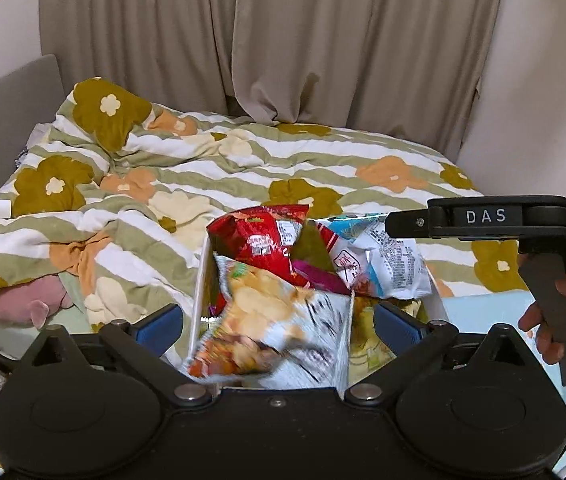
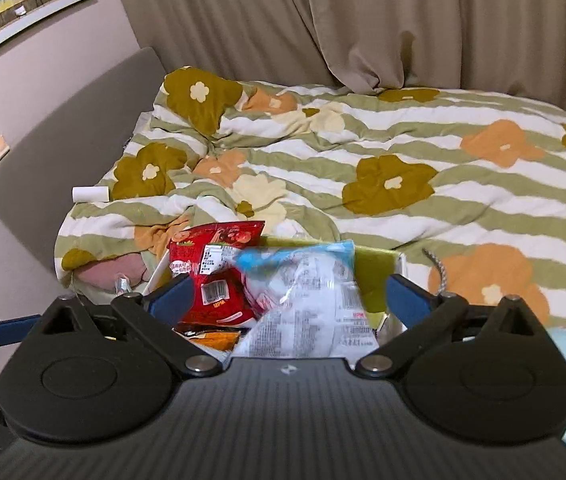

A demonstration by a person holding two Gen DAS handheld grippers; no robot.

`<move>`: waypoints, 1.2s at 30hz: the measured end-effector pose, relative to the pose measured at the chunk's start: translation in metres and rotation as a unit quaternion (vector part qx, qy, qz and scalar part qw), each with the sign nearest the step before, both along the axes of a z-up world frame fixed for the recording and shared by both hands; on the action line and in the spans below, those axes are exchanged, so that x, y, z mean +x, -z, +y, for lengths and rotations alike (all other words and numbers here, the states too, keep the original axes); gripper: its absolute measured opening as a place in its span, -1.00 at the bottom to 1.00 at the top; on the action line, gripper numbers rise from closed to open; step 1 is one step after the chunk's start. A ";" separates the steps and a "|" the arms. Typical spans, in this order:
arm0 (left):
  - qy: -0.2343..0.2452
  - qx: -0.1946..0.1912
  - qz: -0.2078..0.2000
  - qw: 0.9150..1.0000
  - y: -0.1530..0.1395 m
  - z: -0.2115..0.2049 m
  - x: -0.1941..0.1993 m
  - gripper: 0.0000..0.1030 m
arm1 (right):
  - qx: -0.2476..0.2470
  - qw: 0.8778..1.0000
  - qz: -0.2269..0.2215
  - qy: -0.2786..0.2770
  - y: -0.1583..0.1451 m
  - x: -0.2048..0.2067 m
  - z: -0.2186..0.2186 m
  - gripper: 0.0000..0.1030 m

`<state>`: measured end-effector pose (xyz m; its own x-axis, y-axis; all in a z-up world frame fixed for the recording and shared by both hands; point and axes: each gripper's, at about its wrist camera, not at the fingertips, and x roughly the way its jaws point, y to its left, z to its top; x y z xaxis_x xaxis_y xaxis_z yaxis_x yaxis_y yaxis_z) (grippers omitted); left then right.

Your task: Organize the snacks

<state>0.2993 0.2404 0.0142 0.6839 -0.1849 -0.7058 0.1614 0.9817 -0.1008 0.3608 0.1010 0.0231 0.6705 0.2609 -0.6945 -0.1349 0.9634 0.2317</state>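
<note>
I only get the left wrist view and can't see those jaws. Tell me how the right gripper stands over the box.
Observer: The right gripper is open. The crinkled white-and-blue plastic packet is between its pads, clear of both.
Operator: Report what lies right of the box.
Observer: A grey braided cord lies on the flowered quilt, beside the white open-topped box.
Operator: Describe the wall.
Observer: A framed picture of coloured houses hangs there.
</note>
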 end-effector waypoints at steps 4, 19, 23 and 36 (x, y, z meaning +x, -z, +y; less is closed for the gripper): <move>0.004 0.006 -0.003 1.000 0.002 -0.001 -0.005 1.00 | 0.012 1.000 -0.005 0.016 0.004 -0.007 -0.005 1.00; -0.011 0.010 -0.082 0.997 -0.042 -0.038 -0.093 1.00 | 0.001 0.995 -0.098 0.033 -0.063 -0.120 -0.036 1.00; -0.017 0.017 -0.106 0.994 -0.053 -0.056 -0.132 1.00 | -0.013 0.992 -0.116 0.049 -0.076 -0.168 -0.055 1.00; -0.030 0.040 -0.160 0.986 -0.057 -0.101 -0.231 1.00 | -0.095 0.980 -0.128 0.123 -0.070 -0.304 -0.101 1.00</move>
